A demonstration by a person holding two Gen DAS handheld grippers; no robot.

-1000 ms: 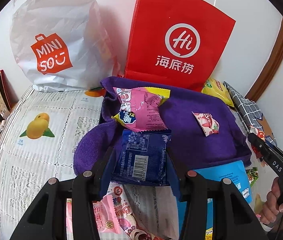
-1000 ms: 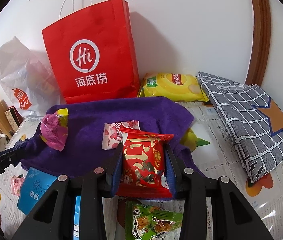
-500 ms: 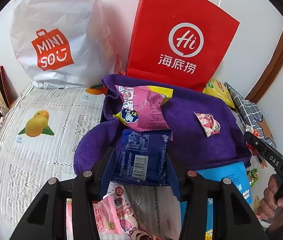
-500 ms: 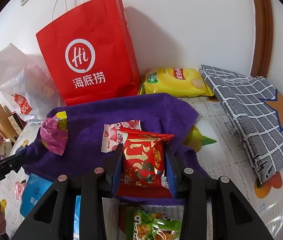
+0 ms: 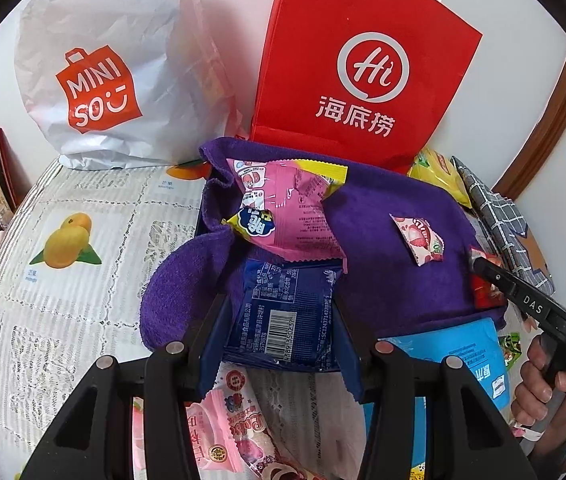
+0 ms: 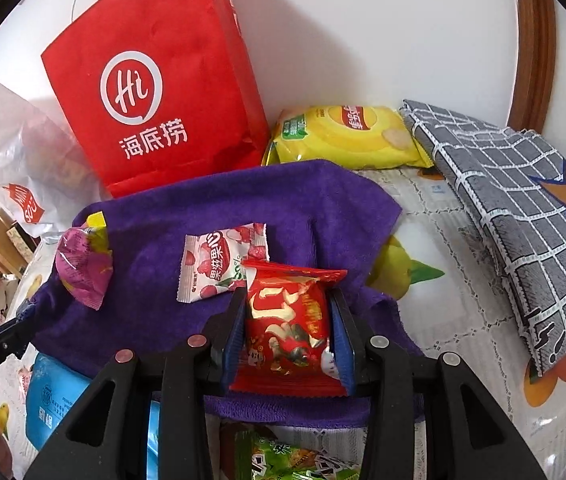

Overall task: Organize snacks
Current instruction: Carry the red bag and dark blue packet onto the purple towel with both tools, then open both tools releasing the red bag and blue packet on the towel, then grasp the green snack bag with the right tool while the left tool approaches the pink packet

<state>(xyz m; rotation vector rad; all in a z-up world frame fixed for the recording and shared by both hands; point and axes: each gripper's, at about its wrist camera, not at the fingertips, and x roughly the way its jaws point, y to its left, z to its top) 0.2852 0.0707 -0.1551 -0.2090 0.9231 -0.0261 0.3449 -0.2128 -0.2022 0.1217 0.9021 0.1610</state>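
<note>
My left gripper (image 5: 279,304) is shut on a dark blue snack packet (image 5: 287,316) and holds it over the near edge of a purple towel (image 5: 383,248). A pink and yellow snack bag (image 5: 287,204) and a small strawberry candy packet (image 5: 419,238) lie on the towel. My right gripper (image 6: 289,300) is shut on a red snack packet (image 6: 287,332) over the towel (image 6: 243,204), just right of the strawberry candy packet (image 6: 219,260). The pink bag (image 6: 83,268) lies at the towel's left end.
A red paper bag (image 5: 363,72) and a white Miniso bag (image 5: 103,72) stand against the wall. A yellow chip bag (image 6: 347,136) and grey checked cloth (image 6: 523,208) lie right. A blue packet (image 5: 471,356), pink packets (image 5: 219,428) and a green packet (image 6: 283,456) lie near.
Both grippers have moved forward over the towel with their packets still held. The right gripper now reaches further onto the towel, beside the strawberry candy packet.
</note>
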